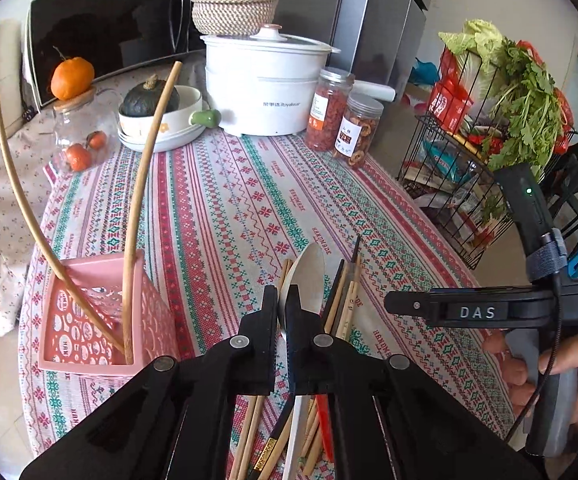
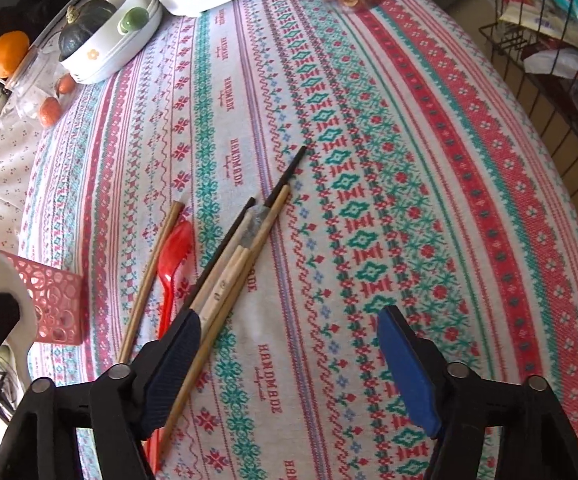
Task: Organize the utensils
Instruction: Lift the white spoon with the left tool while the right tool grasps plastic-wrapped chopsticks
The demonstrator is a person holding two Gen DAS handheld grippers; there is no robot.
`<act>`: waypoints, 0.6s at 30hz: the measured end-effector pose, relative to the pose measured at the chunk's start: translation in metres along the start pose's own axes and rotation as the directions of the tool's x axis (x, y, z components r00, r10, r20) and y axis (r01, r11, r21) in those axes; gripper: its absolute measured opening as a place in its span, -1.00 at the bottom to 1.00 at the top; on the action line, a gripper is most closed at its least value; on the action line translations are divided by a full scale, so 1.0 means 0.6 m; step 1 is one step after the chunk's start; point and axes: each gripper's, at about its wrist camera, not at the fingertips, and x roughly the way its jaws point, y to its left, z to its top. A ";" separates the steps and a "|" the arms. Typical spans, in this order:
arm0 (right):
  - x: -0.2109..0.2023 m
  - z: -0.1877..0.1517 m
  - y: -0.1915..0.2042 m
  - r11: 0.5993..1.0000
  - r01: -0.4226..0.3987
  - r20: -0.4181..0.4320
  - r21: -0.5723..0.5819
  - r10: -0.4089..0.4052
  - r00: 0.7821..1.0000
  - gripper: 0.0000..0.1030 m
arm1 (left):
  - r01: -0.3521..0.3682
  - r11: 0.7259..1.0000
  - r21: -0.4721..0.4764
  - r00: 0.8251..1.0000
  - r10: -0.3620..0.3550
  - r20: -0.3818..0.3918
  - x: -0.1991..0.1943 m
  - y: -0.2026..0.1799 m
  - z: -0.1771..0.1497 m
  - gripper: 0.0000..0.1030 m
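Note:
My left gripper (image 1: 282, 300) is shut on a white spoon (image 1: 307, 276) and holds it above a pile of chopsticks (image 1: 343, 300) on the patterned tablecloth. A pink perforated basket (image 1: 93, 316) stands to its left with two long bamboo chopsticks (image 1: 141, 184) leaning in it. In the right wrist view, my right gripper (image 2: 289, 344) is open above the cloth, beside wooden and black chopsticks (image 2: 241, 256) and a red plastic spoon (image 2: 173, 256). The white spoon (image 2: 7, 292) and the basket (image 2: 55, 300) show at the left edge there.
At the back stand a white cooker pot (image 1: 261, 84), two jars of dried fruit (image 1: 341, 120), a bowl with a dark squash (image 1: 161, 112), a glass jar with oranges (image 1: 81, 136) and a microwave (image 1: 105, 28). A wire rack with greens (image 1: 489, 128) stands off the table's right edge.

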 end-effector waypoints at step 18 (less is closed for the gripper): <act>0.058 0.007 0.073 0.999 0.040 -0.024 -0.026 -0.040 0.999 -0.82 | 0.035 0.998 -0.043 0.998 -0.032 0.060 -0.096 0.068 -0.044 -0.94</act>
